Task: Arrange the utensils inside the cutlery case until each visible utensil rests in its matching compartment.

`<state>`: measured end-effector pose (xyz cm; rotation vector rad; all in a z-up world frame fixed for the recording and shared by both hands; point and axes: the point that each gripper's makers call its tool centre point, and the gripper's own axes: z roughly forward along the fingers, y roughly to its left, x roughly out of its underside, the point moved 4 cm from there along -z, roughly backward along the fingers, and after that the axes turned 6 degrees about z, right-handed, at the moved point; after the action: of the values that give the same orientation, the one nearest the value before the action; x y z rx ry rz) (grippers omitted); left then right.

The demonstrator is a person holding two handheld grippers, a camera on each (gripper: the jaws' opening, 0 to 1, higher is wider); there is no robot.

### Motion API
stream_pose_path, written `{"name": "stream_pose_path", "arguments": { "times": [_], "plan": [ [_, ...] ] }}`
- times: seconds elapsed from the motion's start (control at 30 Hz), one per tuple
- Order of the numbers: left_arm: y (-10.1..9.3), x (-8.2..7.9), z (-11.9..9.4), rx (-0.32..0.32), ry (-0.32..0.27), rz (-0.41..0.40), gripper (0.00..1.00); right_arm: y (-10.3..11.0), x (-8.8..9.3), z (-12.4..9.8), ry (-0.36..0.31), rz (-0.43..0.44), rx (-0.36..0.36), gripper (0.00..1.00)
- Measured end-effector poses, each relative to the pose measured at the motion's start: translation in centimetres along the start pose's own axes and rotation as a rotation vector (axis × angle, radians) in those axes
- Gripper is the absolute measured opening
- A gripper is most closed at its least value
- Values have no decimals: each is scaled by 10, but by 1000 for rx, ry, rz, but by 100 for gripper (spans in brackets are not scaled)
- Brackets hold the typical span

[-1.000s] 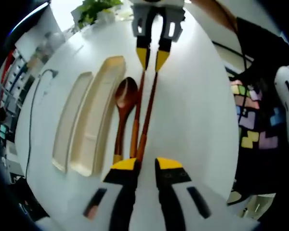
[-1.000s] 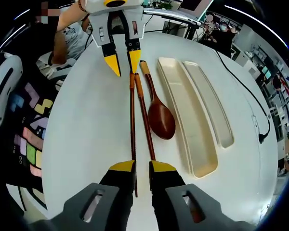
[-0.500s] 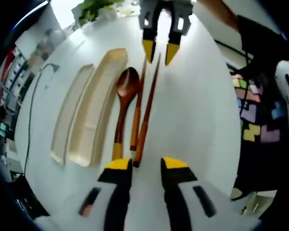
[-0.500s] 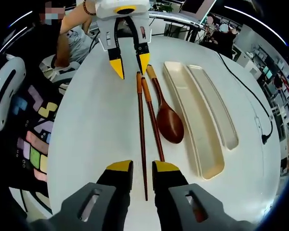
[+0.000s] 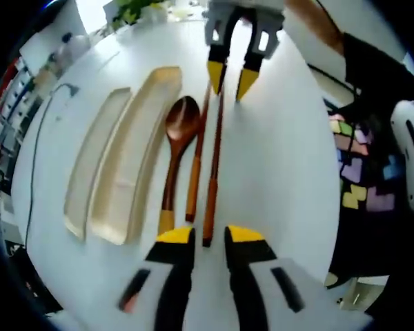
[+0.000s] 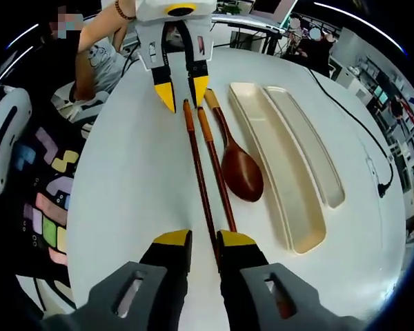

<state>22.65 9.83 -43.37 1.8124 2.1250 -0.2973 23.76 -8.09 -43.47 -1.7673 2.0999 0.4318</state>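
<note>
Chopsticks (image 5: 211, 165): two, lying side by side
Spoon (image 5: 176, 145): one, wooden
Case trays (image 5: 130, 172): two, one wide, one narrow (image 5: 91, 165)
Grippers: two, left (image 5: 201, 236) and right (image 6: 199, 240)

Glossy wooden spoon (image 5: 176, 141), chopsticks (image 5: 208, 165), matt case (image 5: 127, 176)

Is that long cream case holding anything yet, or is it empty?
Empty. Both trays of the cutlery case show bare insides; the spoon and chopsticks lie beside it on the white table.
</note>
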Motion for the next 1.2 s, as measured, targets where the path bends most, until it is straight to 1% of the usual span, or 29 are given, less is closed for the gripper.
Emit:
{"name": "stream_pose_path", "arguments": {
  "times": [0.07, 0.13, 0.17, 0.2, 0.23, 0.3, 0.4, 0.47, 0.5, 0.53, 0.57, 0.6, 0.67, 0.73, 0.8, 0.9, 0.93, 0.97, 1.0, 1.03, 1.07, 1.13, 1.2],
  "plan": [
    [6, -1, 1, -30, -2, 19, 7, 0, 0, 0, -2, 5, 0, 14],
    [4, -1, 0, -11, 0, 25, 7, 0, -1, -1, -9, 7, 0, 14],
    [3, -2, 0, -9, 4, 48, 7, 1, -1, -1, -12, 10, 0, 14],
    [3, -2, 0, -12, 8, 45, 7, 1, -1, -1, -16, 13, -1, 14],
    [2, -2, 0, -23, 17, 60, 7, 1, -1, -2, -19, 14, -3, 13],
    [0, -3, -1, -52, 29, 158, 6, 1, -1, -1, -15, 7, -10, 13],
    [-4, -4, -2, -93, 57, 184, 5, 2, -4, -1, 18, -27, -15, 13],
    [-5, -4, -2, -112, 68, 224, 5, 2, -5, 0, 38, -29, -15, 12],
    [-11, -3, -3, -78, 74, 213, 5, 2, -5, 0, 49, -22, -12, 12],
    [-15, -5, -3, -55, 60, 217, 5, 3, -5, 0, 56, -19, -2, 12],
    [-16, -6, -4, -65, 46, 209, 5, 3, -5, 0, 59, -27, 9, 12],
    [-15, -5, -5, -78, 54, 189, 5, 4, -5, -1, 56, -44, 18, 12],
    [-14, -5, -6, -84, 52, 194, 6, 5, -4, -1, 52, -50, 28, 12],
    [-14, -7, -7, -86, 35, 197, 5, 4, -3, -1, 42, -51, 37, 11],
    [-15, -9, -6, -82, 16, 199, 5, 5, -2, -1, 31, -50, 33, 9],
    [-13, -11, -6, -100, 8, 201, 5, 7, -1, -1, 18, -53, 25, 5],
    [-13, -12, -6, -99, 4, 199, 5, 8, 0, -1, 13, -67, 18, 3],
    [-14, -13, -7, -93, 4, 200, 5, 8, -1, -1, 6, -113, 12, 3],
    [-14, -12, -7, -93, 12, 203, 5, 9, -2, 0, -18, -124, 12, 3],
    [-14, -12, -7, -104, 14, 215, 5, 10, 0, 0, -8, -115, 11, 2],
    [-14, -12, -6, -101, 17, 214, 5, 10, -1, 0, -9, -118, 15, 2],
    [-15, -12, -6, -101, 21, 213, 5, 11, -3, 1, 12, -128, 31, 2],
    [-15, -11, -7, -106, 21, 220, 5, 12, -5, 1, 42, -164, 70, 2]
  ]
}}
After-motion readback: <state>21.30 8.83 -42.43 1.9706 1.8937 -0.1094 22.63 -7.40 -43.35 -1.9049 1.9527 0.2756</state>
